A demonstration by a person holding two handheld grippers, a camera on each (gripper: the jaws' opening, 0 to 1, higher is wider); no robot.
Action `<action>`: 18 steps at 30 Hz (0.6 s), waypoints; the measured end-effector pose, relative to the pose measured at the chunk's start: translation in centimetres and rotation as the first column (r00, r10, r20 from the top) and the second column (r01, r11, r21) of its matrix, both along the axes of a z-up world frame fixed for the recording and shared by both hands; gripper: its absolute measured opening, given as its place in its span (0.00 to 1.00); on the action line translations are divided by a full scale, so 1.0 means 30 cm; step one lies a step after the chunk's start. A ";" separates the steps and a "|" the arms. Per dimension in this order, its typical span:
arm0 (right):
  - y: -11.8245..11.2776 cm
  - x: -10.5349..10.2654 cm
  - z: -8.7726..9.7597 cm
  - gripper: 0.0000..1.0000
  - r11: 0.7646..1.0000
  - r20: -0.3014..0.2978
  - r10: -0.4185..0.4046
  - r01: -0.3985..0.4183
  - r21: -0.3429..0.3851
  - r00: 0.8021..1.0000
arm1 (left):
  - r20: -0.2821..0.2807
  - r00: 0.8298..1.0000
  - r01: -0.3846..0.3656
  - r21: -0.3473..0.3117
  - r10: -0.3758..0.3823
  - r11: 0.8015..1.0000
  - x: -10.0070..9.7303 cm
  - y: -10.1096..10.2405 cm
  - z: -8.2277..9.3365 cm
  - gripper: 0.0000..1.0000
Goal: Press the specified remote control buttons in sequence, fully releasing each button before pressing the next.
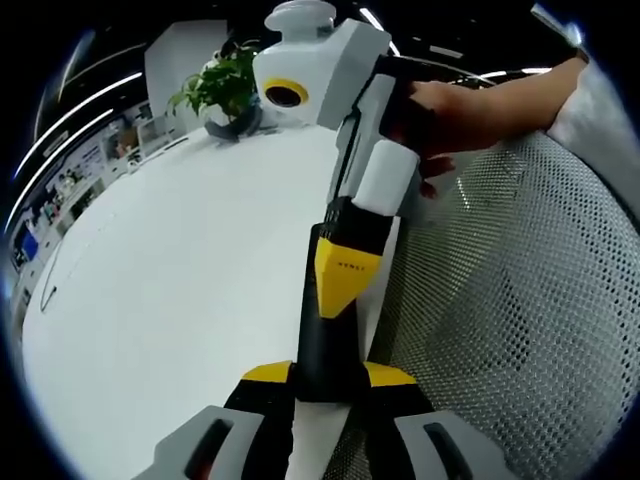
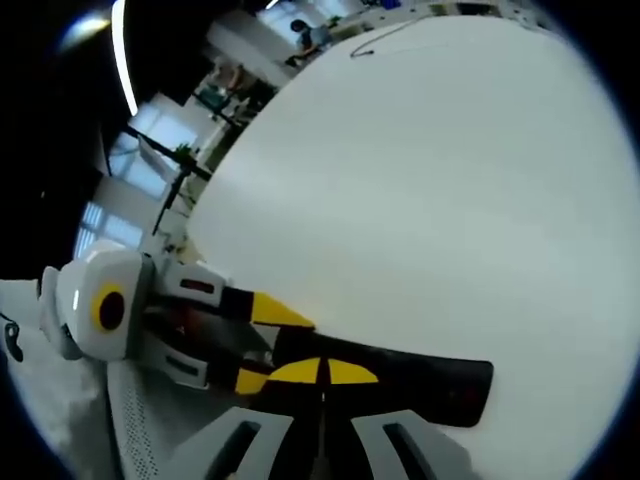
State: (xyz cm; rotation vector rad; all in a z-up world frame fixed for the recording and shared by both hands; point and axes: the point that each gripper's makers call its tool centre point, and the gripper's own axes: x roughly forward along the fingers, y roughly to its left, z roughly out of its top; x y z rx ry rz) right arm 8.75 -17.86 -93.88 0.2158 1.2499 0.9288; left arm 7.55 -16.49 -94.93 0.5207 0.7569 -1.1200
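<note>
One remote control (image 2: 400, 375), one potted plant (image 1: 222, 88), one table (image 1: 180, 260), one mesh chair (image 1: 520, 300).

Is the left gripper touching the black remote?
Touching. The left gripper view shows the remote squeezed between the two fingers of the left gripper, with no gap on either side.

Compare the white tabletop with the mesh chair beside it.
The smooth white tabletop is solid and plain; the grey mesh chair is perforated. The tabletop carries a potted green plant; the chair carries none. Both are pale and flank the black remote control in the left gripper.
</note>
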 end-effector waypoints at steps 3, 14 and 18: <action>0.002 -0.002 0.003 0.00 1.000 0.003 0.005 -0.005 -0.003 1.000 | -0.005 1.000 -0.006 0.009 0.006 1.000 0.000 -0.002 0.001 0.25; -0.093 0.138 0.188 0.00 0.987 0.304 -0.160 0.144 0.076 0.939 | -0.001 1.000 0.005 0.006 -0.005 1.000 0.000 -0.002 0.002 0.24; -0.186 0.181 0.269 0.09 0.974 0.470 -0.216 0.221 0.046 0.856 | -0.004 1.000 0.005 0.014 -0.005 1.000 0.001 -0.002 0.000 0.24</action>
